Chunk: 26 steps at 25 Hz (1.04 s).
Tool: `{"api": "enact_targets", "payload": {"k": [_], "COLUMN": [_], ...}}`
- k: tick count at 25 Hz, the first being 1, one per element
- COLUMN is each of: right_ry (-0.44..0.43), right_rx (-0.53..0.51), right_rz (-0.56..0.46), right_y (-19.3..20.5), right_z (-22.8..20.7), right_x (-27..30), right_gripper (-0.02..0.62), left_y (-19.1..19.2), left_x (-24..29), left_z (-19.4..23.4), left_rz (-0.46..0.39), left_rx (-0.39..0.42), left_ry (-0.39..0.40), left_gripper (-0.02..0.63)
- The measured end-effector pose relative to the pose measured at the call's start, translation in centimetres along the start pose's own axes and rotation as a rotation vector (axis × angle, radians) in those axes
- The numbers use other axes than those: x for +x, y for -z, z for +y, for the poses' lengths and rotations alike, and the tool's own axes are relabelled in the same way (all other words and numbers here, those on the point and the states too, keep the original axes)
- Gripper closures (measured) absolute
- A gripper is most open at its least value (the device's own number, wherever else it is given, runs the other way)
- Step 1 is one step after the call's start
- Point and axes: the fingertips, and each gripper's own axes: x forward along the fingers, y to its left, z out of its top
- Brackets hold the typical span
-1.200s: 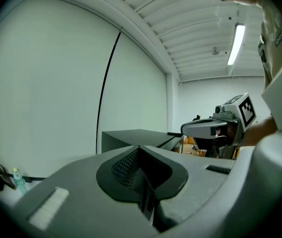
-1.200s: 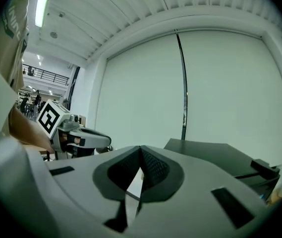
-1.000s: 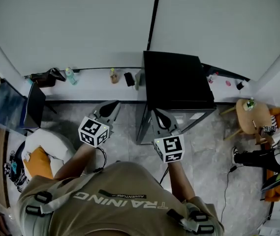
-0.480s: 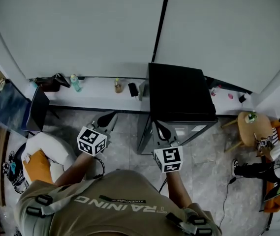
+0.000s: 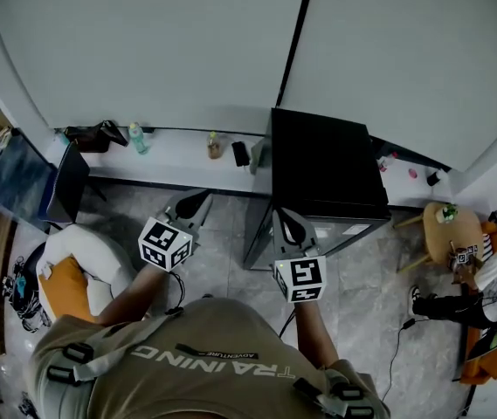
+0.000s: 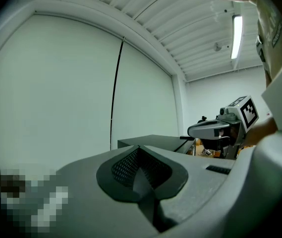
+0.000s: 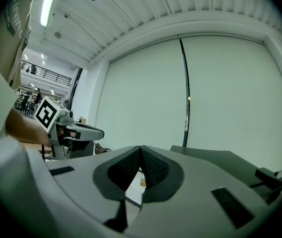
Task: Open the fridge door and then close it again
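Observation:
A low black-topped fridge stands against the white wall, and its grey front looks closed. My right gripper is shut and empty, its tips over the fridge's near left corner. My left gripper is also shut and empty, held over the floor to the left of the fridge. In the left gripper view the shut left gripper points past the fridge top, with the right gripper at the right. The right gripper view shows the right gripper shut, beside the fridge top.
A white ledge along the wall carries bottles and a black bag. A dark screen and a white-and-orange chair stand at the left. At the right a person sits by a round wooden table. A cable lies on the floor.
The head view has shifted, so the fridge and ledge sit lower and further right in the frame. Both grippers stay shut and keep about the same places by the fridge.

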Motion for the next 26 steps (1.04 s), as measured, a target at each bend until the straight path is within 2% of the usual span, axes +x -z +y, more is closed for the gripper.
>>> {"api": "enact_targets", "payload": {"k": [6, 11, 15, 21, 26], "right_ry": [-0.001, 0.003, 0.015, 0.06, 0.063], "right_rx": [-0.032, -0.016, -0.067, -0.045, -0.045], "right_rz": [-0.009, -0.005, -0.027, -0.046, -0.055], "right_y": [0.2, 0.7, 0.6, -0.1, -0.6], "right_z": [0.1, 0.4, 1.4, 2.0, 3.2], "right_x": [0.8, 1.2, 1.5, 2.0, 2.3], "right_gripper": [0.591, 0.591, 0.591, 0.591, 0.591], "left_y": [0.8, 1.0, 1.4, 0.9, 1.8], "left_x": [0.2, 0.3, 0.3, -0.1, 0.0], "left_z": [0.8, 1.5, 1.9, 2.7, 3.3], "left_rz": [0.0, -0.017, -0.033, -0.057, -0.047], "left_rx": [-0.018, -0.018, -0.041, -0.037, -0.065], "left_ry": [-0.003, 0.005, 0.015, 0.036, 0.041], "left_gripper": [0.604, 0.604, 0.604, 0.604, 0.604]}}
